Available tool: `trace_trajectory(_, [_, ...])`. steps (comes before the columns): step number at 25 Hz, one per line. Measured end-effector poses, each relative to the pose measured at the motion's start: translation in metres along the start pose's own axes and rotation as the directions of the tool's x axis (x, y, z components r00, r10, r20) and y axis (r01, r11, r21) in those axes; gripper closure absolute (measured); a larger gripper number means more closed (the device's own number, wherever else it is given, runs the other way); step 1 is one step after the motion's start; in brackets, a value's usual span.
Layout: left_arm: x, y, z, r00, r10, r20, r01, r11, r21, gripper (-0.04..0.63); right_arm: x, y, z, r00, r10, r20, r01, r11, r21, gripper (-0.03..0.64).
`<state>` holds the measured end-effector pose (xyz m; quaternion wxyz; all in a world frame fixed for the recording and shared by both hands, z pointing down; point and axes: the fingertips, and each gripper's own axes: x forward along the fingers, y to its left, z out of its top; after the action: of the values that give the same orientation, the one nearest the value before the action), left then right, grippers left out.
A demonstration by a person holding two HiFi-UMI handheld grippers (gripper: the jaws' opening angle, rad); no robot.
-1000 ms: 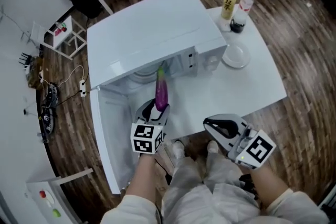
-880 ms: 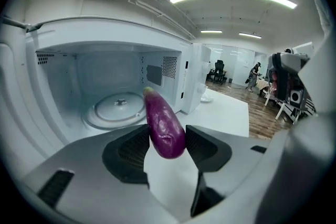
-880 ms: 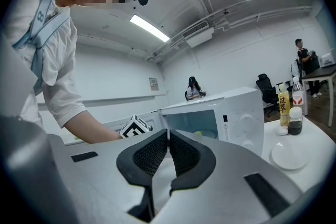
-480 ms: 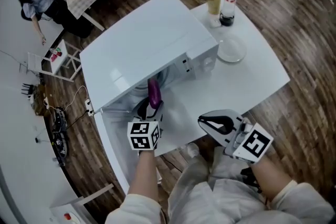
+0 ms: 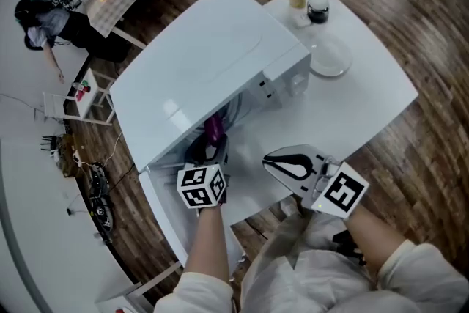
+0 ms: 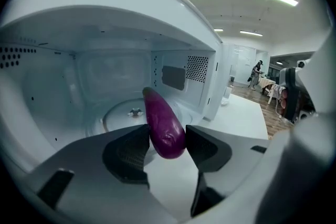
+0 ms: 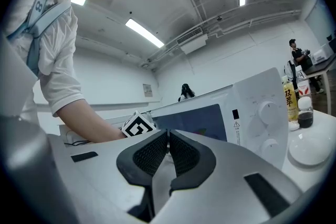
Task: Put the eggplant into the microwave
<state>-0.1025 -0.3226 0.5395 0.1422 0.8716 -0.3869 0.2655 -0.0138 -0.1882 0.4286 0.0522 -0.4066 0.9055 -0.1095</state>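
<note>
Entering cavity, head view: left gripper (image 5: 209, 152) carries eggplant (image 5: 214, 128) tip-first under microwave (image 5: 205, 55) roof edge; right gripper (image 5: 277, 161) hangs over tabletop (image 5: 366, 102).
Left gripper view: fingers (image 6: 128, 148) part open, clamped on eggplant's fat end; tip over turntable (image 6: 123, 112). Risk: end-only grip, could pivot or slip; early release rolls it out.
Right gripper view: fingers (image 7: 152, 153) closed, empty; drifting in could knock the microwave front.
</note>
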Motion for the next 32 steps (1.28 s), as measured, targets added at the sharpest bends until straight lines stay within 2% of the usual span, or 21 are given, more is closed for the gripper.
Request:
trace_trajectory(3, [0.005,0.009,-0.002,1.0,0.025,-0.015,-0.025,1.0,-0.013,0.38,0.003,-0.002,-0.001,1.0,-0.007,0.018,0.007,1.0,0.014,0.581])
trace_trajectory(10, [0.019,0.023,-0.004,0.996,0.058,-0.066,-0.058,0.998,0.008,0.38,-0.003,-0.01,-0.004,0.999,-0.035,0.018,0.035,0.999,0.024,0.581])
trace_trajectory(15, [0.025,0.026,-0.003,0.994,0.076,-0.077,-0.073,0.997,0.036,0.377,-0.004,-0.014,-0.003,0.998,-0.056,0.023,0.055,0.998,0.034,0.581])
trace_trajectory(25, [0.031,0.027,-0.003,0.994,0.093,-0.059,-0.091,0.995,0.042,0.377,0.0,-0.011,-0.001,0.999,-0.049,0.014,0.049,0.998,0.029,0.581])
trace_trajectory(32, [0.028,0.027,-0.005,0.992,0.112,-0.062,-0.109,0.993,0.041,0.314,-0.003,-0.012,0.0,0.999,-0.047,0.011,0.046,0.998,0.031,0.581])
